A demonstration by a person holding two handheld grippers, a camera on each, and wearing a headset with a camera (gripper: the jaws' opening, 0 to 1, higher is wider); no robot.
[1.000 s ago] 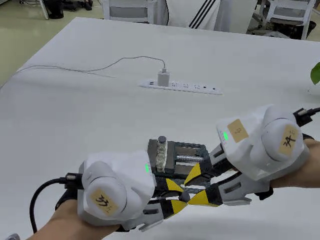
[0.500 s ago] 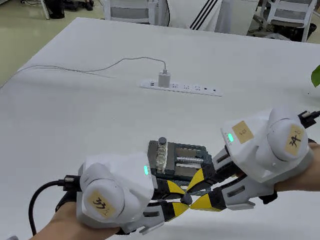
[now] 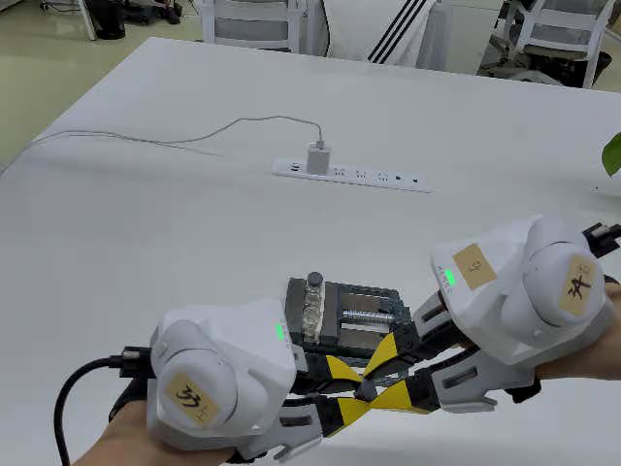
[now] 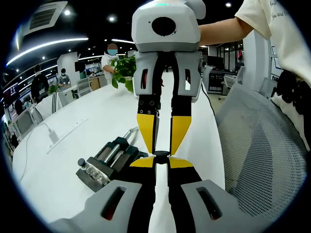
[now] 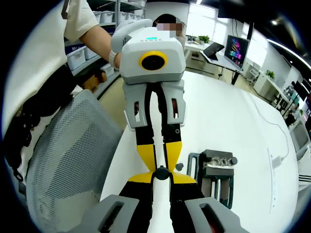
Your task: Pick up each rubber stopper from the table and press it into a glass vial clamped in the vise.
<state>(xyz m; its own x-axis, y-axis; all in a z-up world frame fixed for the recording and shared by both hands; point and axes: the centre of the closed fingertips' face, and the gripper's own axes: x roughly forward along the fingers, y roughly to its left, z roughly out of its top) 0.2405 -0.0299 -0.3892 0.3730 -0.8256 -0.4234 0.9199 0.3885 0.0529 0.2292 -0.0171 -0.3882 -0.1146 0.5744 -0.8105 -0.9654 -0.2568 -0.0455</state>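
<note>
The left gripper (image 3: 355, 390) and right gripper (image 3: 378, 386) both pinch one rubber stopper (image 5: 161, 172) with narrow fingers, so a mistimed release could drop it.

The left gripper (image 3: 357, 396) and the right gripper (image 3: 376, 386) are both wearing white shells with tan paper labels, and each is glowing with a small green light. Their jaws are showing black with yellow tips. A dark grey rubber stopper (image 4: 161, 154) is showing at those yellow tips. The vise (image 3: 374, 294) is looking dark grey with a silvery screw. The glass vial (image 3: 311, 313) is showing clear with a dark grey top. The table (image 3: 146, 243) and the power strip (image 3: 351, 172) are reading white, and a leaf (image 3: 611, 153) is showing green.
</note>
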